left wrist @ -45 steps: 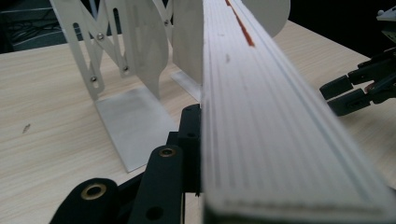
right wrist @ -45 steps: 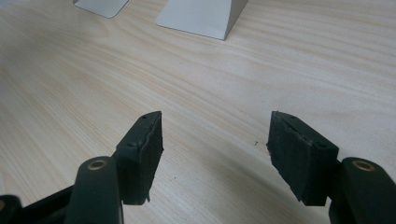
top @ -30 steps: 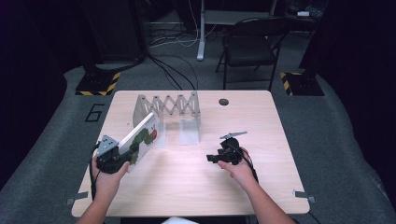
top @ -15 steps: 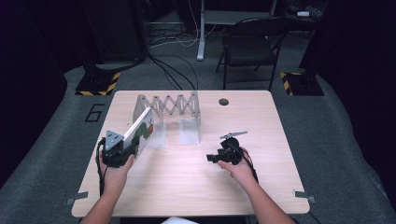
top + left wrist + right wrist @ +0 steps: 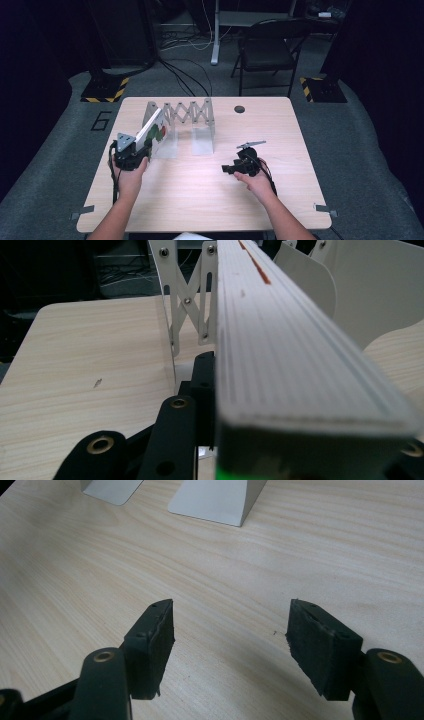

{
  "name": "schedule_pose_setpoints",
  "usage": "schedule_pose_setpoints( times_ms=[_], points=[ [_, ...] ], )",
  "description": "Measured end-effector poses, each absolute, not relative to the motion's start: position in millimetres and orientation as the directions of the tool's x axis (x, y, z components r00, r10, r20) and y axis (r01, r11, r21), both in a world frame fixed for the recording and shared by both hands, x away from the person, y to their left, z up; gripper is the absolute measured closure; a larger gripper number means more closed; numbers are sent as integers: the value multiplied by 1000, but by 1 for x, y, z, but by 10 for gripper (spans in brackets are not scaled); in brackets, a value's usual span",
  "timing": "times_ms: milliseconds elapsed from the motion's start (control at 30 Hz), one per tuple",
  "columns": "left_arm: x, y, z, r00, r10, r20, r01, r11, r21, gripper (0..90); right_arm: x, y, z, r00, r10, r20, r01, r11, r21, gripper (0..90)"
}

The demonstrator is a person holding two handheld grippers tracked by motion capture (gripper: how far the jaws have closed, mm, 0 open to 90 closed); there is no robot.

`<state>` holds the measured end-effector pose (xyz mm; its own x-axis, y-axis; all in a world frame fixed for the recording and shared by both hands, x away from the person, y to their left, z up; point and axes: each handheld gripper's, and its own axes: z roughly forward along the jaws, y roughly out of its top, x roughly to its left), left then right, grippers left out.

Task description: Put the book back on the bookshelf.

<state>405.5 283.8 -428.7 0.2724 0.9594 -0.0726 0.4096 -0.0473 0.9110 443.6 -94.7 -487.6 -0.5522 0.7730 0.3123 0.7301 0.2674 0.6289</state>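
My left gripper is shut on a thick white book with a green and red cover, held on edge at the table's left. The book's far end reaches the left end of a white accordion rack with upright panels. In the left gripper view the book's page edge runs away from the jaws, with the rack's lattice just left of it and white panels to its right. My right gripper rests right of centre, pointing left. Its jaws stand open over bare wood, nothing between them.
The wooden table has a small black round grommet near its far edge. A black folding chair stands behind the table. Yellow-and-black striped bases sit on the grey floor at the far corners.
My left hand has carried the book away from the person and slightly right, up to the rack's left end. The right hand has stayed put.
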Motion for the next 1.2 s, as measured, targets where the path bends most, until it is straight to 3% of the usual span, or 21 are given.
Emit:
schedule_pose_setpoints(
  times_ms=[433,1200],
  points=[
    [421,278,-456,270,963,-26,441,-100,892,756,440,-97,-488,-537,781,318,744,262,614,353],
    [435,274,-469,258,966,-10,473,-117,873,756,437,-103,-490,-540,784,307,736,262,624,353]
  ],
)
